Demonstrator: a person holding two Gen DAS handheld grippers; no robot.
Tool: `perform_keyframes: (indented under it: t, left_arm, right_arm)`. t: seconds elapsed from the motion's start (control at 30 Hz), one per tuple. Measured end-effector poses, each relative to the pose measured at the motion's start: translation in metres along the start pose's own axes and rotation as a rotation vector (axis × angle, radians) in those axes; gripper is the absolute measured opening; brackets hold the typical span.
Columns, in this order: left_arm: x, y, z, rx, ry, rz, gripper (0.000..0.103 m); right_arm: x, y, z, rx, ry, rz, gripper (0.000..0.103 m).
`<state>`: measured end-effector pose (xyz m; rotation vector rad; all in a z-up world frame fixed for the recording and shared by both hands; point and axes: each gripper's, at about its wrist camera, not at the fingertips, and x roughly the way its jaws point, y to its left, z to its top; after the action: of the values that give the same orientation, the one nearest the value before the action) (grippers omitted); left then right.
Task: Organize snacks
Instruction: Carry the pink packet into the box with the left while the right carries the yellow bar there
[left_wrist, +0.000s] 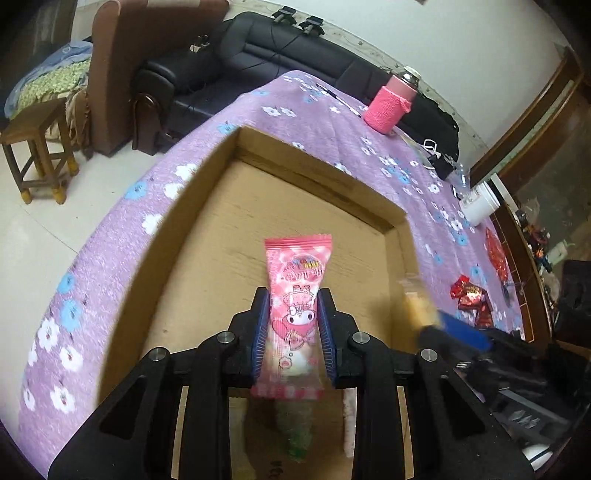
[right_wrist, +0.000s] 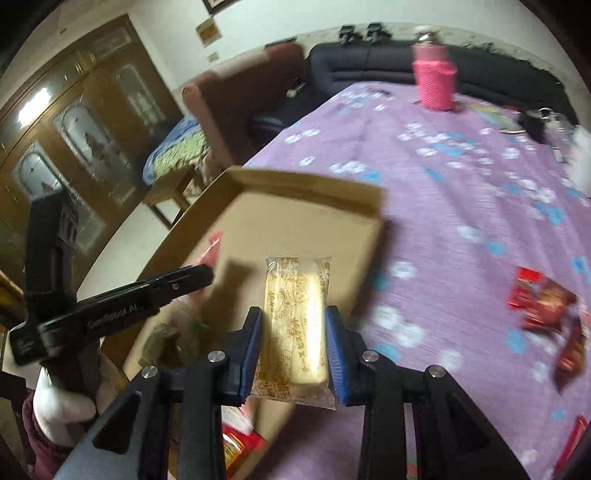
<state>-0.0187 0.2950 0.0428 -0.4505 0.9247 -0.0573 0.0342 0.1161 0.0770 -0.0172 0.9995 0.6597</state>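
Left wrist view, from left to right: wooden stool (left_wrist: 38, 147) on the pale floor, then a brown armchair (left_wrist: 122, 70) and a black sofa (left_wrist: 280, 62) behind the table. Purple flowered tablecloth (left_wrist: 110, 266) under a shallow cardboard box (left_wrist: 207, 229). Above the box floor, in the middle, the left gripper (left_wrist: 291, 332), blue pads pressed on both sides of a pink snack packet (left_wrist: 295, 317), jaws almost closed, packet upright along the fingers. Below it, blurred, a green wrapped thing lying in the box, kind unclear. Further right, a pink-sleeved bottle (left_wrist: 388, 107) at the far table edge, a white jar (left_wrist: 480, 203), and red wrappers (left_wrist: 472, 299) lying on the cloth, outside the box.

Right wrist view, from left to right: wooden cabinet with glass doors (right_wrist: 74, 129), then the left gripper seen from the side over the box, held by a hand (right_wrist: 66, 402). In the middle, the right gripper (right_wrist: 295, 354), jaws narrow, gripping a clear-wrapped yellow biscuit bar (right_wrist: 295, 321) by its two long sides, held over the right rim of the box. Right of it, red wrappers on the cloth, well apart from the box.
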Motion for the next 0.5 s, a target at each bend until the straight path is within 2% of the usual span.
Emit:
perform_keyframes:
  t: [0.07, 0.13, 0.17, 0.27, 0.37, 0.47, 0.5]
  left_arm:
    - [-0.003, 0.007, 0.003, -0.019, -0.008, -0.011, 0.025]
    - [-0.006, 0.015, 0.005, -0.057, -0.009, -0.038, 0.041]
    - [-0.007, 0.018, 0.006, -0.072, -0.008, -0.047, 0.045]
    - [-0.014, 0.026, 0.005, -0.101, -0.016, -0.069, 0.046]
    - [-0.026, 0.024, 0.001, -0.11, -0.027, -0.084, 0.046]
    - [-0.044, 0.006, -0.007, -0.08, -0.059, -0.116, 0.046]
    - [-0.049, -0.001, -0.01, -0.061, -0.065, -0.128, 0.05]
  right_arm:
    - [0.02, 0.008, 0.005, -0.006, 0.027, 0.001, 0.039]
    - [0.034, 0.011, 0.008, 0.001, 0.047, 0.028, 0.039]
    - [0.04, 0.012, 0.009, 0.001, 0.055, 0.029, 0.041]
    - [0.038, 0.014, 0.005, -0.002, 0.035, 0.029, 0.049]
    - [0.021, 0.005, 0.002, 0.018, 0.004, 0.02, 0.049]
    - [-0.004, -0.017, -0.006, 0.059, -0.036, 0.015, 0.05]
    - [-0.014, -0.027, -0.01, 0.078, -0.049, 0.005, 0.05]
